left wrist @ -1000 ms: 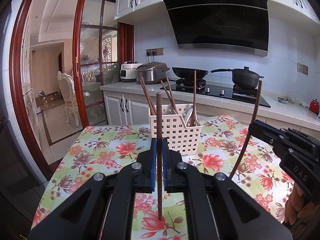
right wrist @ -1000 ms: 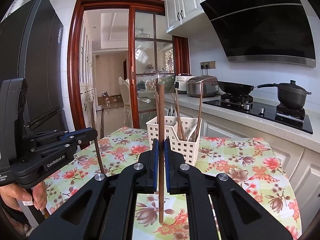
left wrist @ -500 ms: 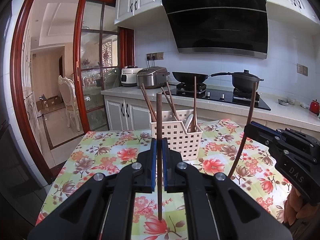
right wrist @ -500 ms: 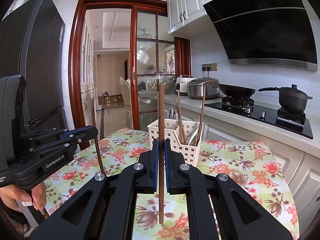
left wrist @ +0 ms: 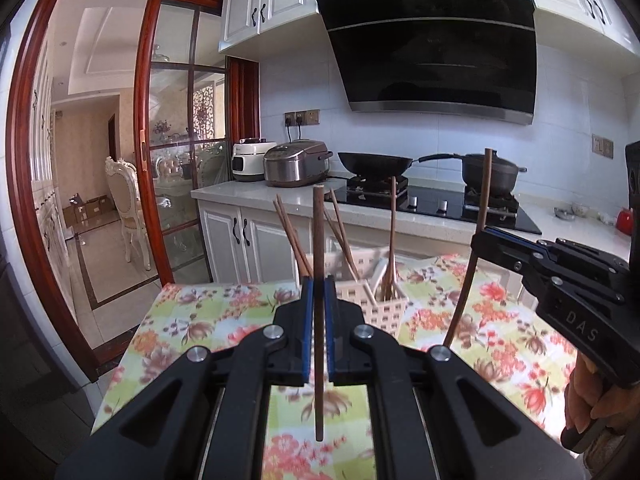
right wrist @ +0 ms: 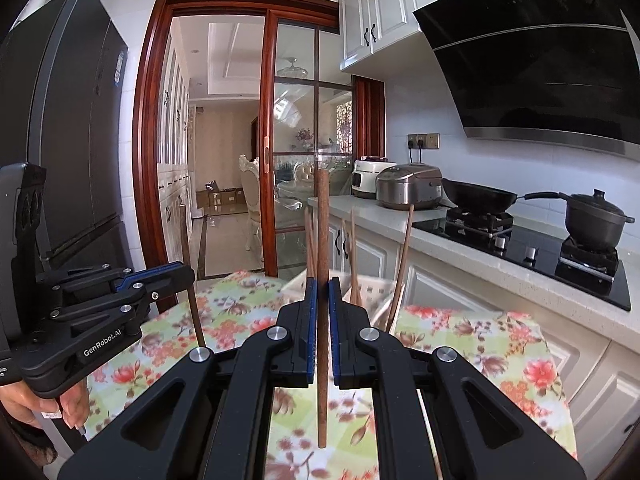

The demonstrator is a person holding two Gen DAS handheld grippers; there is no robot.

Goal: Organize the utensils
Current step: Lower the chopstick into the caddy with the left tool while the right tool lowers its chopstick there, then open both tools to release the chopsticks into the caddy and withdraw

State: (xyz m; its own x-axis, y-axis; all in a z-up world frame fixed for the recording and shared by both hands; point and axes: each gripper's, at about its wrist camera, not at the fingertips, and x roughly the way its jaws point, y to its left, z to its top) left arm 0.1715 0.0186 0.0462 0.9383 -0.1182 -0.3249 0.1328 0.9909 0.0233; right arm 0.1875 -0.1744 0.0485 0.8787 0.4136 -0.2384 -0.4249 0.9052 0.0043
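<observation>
My left gripper (left wrist: 319,282) is shut on a brown chopstick (left wrist: 319,232), held upright above the floral tablecloth (left wrist: 200,320). My right gripper (right wrist: 323,284) is shut on a second upright chopstick (right wrist: 322,220). Just beyond both sets of fingers stands a white slotted basket (left wrist: 380,308) with several chopsticks leaning in it; the fingers hide part of it. The right gripper (left wrist: 480,240) appears at the right of the left wrist view with its chopstick (left wrist: 482,200). The left gripper (right wrist: 188,274) shows at the left of the right wrist view with its chopstick (right wrist: 196,316).
Behind the table runs a counter (left wrist: 248,196) with a rice cooker (left wrist: 296,164), a wok (left wrist: 374,162) and a lidded pot (left wrist: 490,174) on a black cooktop. A glass sliding door (left wrist: 180,160) is at the left, a dark fridge (right wrist: 68,140) further left. A person's hand (right wrist: 48,408) grips the left handle.
Both grippers have risen with their chopsticks still clamped; the basket and table now sit lower in both views, and the basket is partly hidden behind the fingers.
</observation>
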